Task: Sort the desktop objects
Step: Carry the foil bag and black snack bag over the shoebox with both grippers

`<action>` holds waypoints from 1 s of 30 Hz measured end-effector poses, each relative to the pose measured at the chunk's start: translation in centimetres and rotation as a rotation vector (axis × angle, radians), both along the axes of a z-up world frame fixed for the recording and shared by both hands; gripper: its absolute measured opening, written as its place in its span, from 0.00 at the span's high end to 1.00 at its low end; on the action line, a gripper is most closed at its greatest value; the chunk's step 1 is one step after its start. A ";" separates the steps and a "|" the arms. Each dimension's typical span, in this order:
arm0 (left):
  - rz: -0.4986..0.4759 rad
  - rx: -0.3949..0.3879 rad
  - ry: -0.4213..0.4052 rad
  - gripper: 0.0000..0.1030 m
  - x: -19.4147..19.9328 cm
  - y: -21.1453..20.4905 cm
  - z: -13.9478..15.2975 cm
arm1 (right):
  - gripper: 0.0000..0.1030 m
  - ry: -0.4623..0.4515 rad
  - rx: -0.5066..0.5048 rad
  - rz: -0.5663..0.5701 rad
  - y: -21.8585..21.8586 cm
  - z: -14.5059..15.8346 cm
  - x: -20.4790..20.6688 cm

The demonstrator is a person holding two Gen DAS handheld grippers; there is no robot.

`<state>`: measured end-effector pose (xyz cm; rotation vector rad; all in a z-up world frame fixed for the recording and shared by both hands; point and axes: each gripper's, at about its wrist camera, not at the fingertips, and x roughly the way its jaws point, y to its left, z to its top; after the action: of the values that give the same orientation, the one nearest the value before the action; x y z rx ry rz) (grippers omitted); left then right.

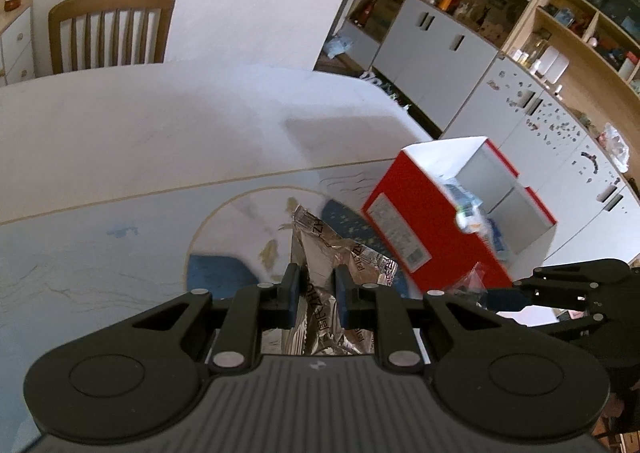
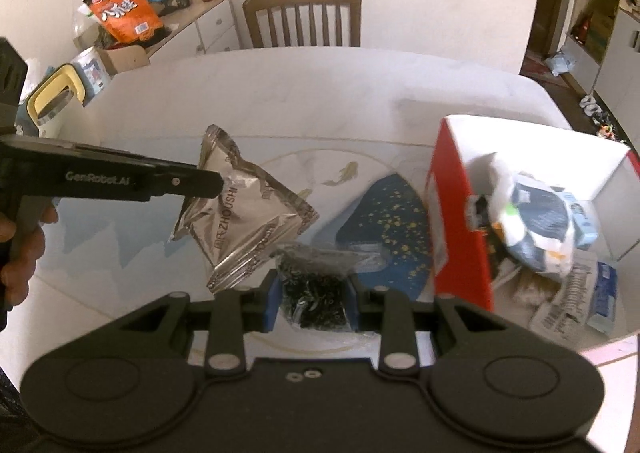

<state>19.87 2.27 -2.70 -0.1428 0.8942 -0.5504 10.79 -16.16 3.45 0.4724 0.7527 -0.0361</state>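
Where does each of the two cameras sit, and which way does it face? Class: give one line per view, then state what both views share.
Left wrist view: sits on the left hand-held gripper, looking forward and down along its fingers at the silver foil packet they clamp; the right hand-held gripper shows at the right edge.
Right wrist view: sits on the right hand-held gripper, looking down at the clear bag of dark bits it grips; the left gripper and a hand show at left.
Shared: packet, red box, chair, table.
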 end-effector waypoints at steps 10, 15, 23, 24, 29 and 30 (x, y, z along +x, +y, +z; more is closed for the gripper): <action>-0.027 -0.025 -0.035 0.83 -0.9 -3.0 2.5 | 0.70 -0.029 -0.004 -0.043 -3.5 0.2 -2.3; -0.035 -0.030 -0.053 0.83 -1.1 -5.4 3.3 | 0.70 -0.043 -0.006 -0.064 -5.6 0.0 -3.7; -0.040 -0.030 -0.069 0.83 -1.1 -9.7 4.0 | 0.70 -0.055 -0.010 -0.091 -9.8 -1.3 -5.8; -0.042 -0.030 -0.072 0.83 -1.1 -10.3 4.1 | 0.70 -0.057 -0.009 -0.092 -10.3 -1.5 -6.0; -0.052 -0.029 -0.086 0.88 -0.8 -13.1 4.6 | 0.70 -0.066 -0.008 -0.095 -12.7 -2.5 -7.0; -0.052 -0.022 -0.089 0.88 -0.7 -13.7 4.6 | 0.70 -0.067 -0.008 -0.095 -13.0 -2.7 -7.1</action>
<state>19.12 -11.46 1.94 -0.1146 0.8070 -0.6112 3.70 -29.20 0.75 0.4989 0.6642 -0.1118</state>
